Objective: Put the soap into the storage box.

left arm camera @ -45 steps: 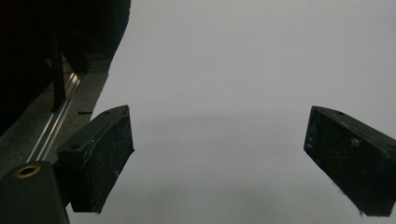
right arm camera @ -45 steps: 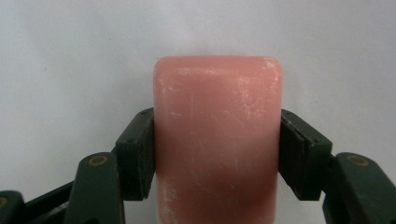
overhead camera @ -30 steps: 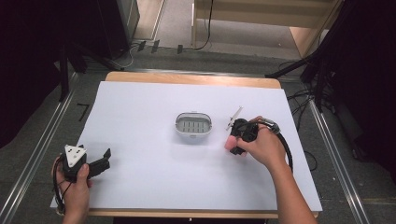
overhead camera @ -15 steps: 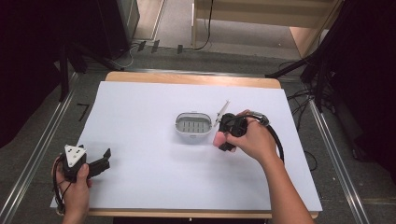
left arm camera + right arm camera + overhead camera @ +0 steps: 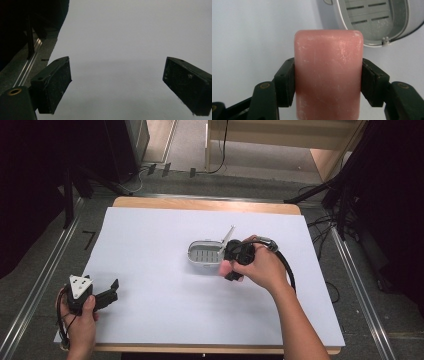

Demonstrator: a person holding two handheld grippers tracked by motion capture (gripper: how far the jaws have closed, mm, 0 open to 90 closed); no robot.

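Note:
A pink bar of soap (image 5: 328,75) sits clamped between the two black jaws of my right gripper (image 5: 328,82). In the high view the right gripper (image 5: 227,270) hangs over the right edge of an open grey soap box (image 5: 204,255), and a bit of the pink soap (image 5: 225,267) peeks out under the hand. The box's slotted inside (image 5: 374,17) lies just beyond the soap, its lid (image 5: 228,237) tilted up at the right. My left gripper (image 5: 111,290) rests at the table's front left corner, jaws wide apart over bare white surface (image 5: 117,37).
A white sheet (image 5: 150,240) covers the wooden table (image 5: 200,204). Metal rails (image 5: 47,270) run along both sides, with dark floor and cables (image 5: 320,225) beyond. A black cable (image 5: 285,262) trails from the right gripper.
The right hand has carried the soap leftward and a little up, from the right of the box to its right edge. The left hand has stayed put.

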